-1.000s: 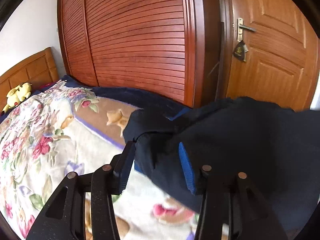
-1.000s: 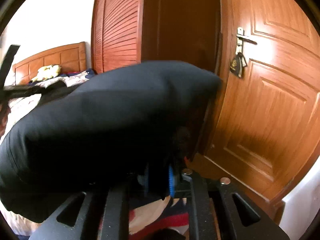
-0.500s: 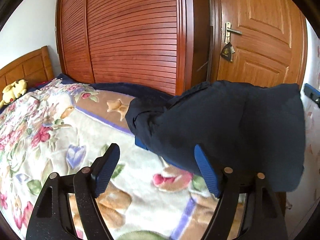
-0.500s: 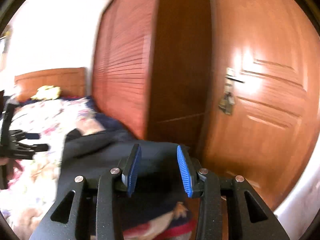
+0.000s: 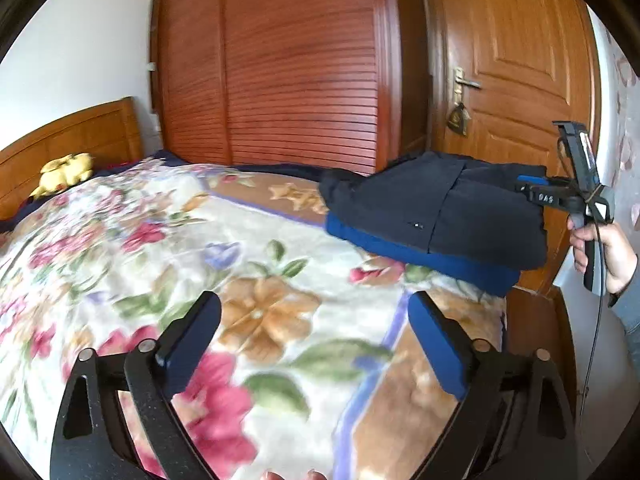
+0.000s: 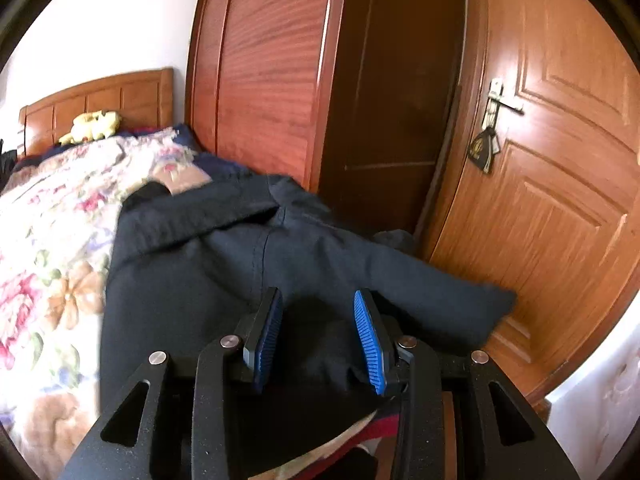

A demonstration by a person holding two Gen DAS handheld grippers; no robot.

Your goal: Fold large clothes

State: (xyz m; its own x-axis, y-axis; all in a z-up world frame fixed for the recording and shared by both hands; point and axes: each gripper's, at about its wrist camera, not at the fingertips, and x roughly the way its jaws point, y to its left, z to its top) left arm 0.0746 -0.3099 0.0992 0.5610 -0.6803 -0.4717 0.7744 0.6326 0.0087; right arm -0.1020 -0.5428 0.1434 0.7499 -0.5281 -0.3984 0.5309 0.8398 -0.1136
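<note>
Garment (image 5: 436, 208): I see dark navy, with a brighter blue layer under it.
Blanket (image 5: 248, 264): cream, with pink, tan and purple flowers, green leaves.
Wardrobe (image 5: 296, 72): reddish-brown slats.
Door (image 5: 520, 60): orange-brown wood.
Plush toy (image 5: 66, 172): yellow.
Right gripper (image 6: 318, 334): black, blue ribbed pads (image 6: 370, 344).

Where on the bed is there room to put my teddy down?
The flowery blanket is bare across its whole middle, between the yellow plush toy at the headboard and the folded dark jacket. The corner by the door is crowded: the jacket lies there, with the right gripper at it.
</note>
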